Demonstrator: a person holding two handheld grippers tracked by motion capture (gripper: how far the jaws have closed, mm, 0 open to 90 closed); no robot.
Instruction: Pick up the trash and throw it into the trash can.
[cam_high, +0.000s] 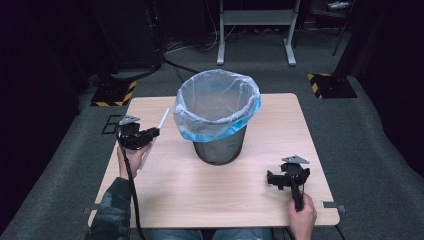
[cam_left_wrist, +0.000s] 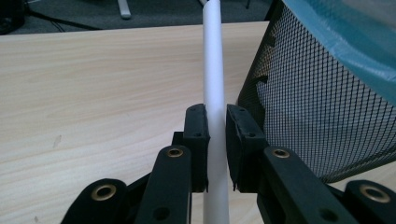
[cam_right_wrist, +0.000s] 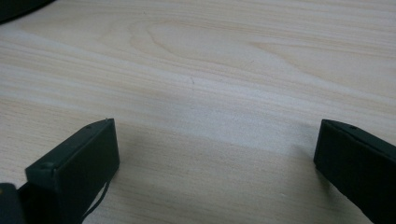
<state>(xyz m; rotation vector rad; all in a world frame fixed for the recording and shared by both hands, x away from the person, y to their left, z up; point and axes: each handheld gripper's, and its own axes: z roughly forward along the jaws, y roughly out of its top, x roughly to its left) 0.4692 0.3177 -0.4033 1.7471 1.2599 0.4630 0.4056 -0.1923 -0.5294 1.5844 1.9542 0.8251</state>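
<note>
A long white tube (cam_left_wrist: 213, 70) runs up between the two black jaws of my left gripper (cam_left_wrist: 216, 122), which is shut on it. In the high view the white tube (cam_high: 162, 121) slants above the left part of the table, with my left gripper (cam_high: 154, 133) pointing right toward a black mesh bin (cam_high: 220, 148). The bin carries a clear and blue liner (cam_high: 218, 105) and stands at the table's middle. The mesh bin (cam_left_wrist: 322, 107) rises close on the right in the left gripper view. My right gripper (cam_high: 272, 180) rests low at the front right, open, with bare wood between its fingertips (cam_right_wrist: 79, 158).
The wooden table (cam_high: 210, 195) has free surface in front of the bin and to both sides. Beyond its far edge are grey floor, a metal stand's legs (cam_high: 255, 50) and yellow-black striped blocks (cam_high: 327, 85).
</note>
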